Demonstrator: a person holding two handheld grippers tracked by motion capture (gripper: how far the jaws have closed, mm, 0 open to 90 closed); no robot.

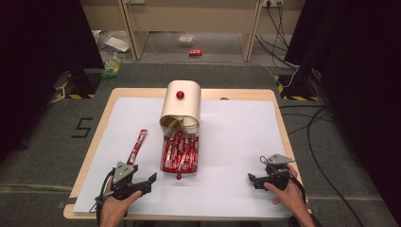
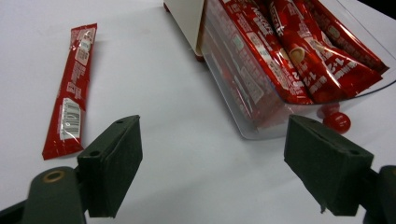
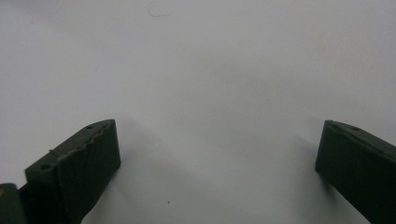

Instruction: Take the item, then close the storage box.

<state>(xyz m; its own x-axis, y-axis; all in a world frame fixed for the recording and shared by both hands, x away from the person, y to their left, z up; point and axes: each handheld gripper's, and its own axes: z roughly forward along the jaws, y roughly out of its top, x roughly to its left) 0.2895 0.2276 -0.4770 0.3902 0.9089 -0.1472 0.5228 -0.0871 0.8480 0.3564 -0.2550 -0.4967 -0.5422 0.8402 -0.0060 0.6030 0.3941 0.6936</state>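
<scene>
Left gripper (image 1: 143, 182) is sitting low at the near-left of the white paper sheet (image 1: 236, 142) w/ jaws spread wide, nothing between them, and imo it's the one that matters here. Loose long red foil stick sachet (image 1: 137, 146) lies flat on the paper at roughly 12 o'clock from it, a touch toward 1, near but not touching. In the left gripper view that same sachet (image 2: 70, 91) sits off at about 10 o'clock of the jaws, so the gripper isn't lined up on it yet. Long axis runs mostly away from the person, top end leaning slightly right, so the jaws would prob need to close across the narrow width. Just right of it is the clear plastic drawer tray (image 1: 179, 153) full of matching red sachets, pulled out of the cream round-topped box with a red knob (image 1: 181, 106). Right gripper (image 1: 255, 181) is also wide open and empty, way over on the right side, well apart from the sachet, so left is clearly nearer.
</scene>
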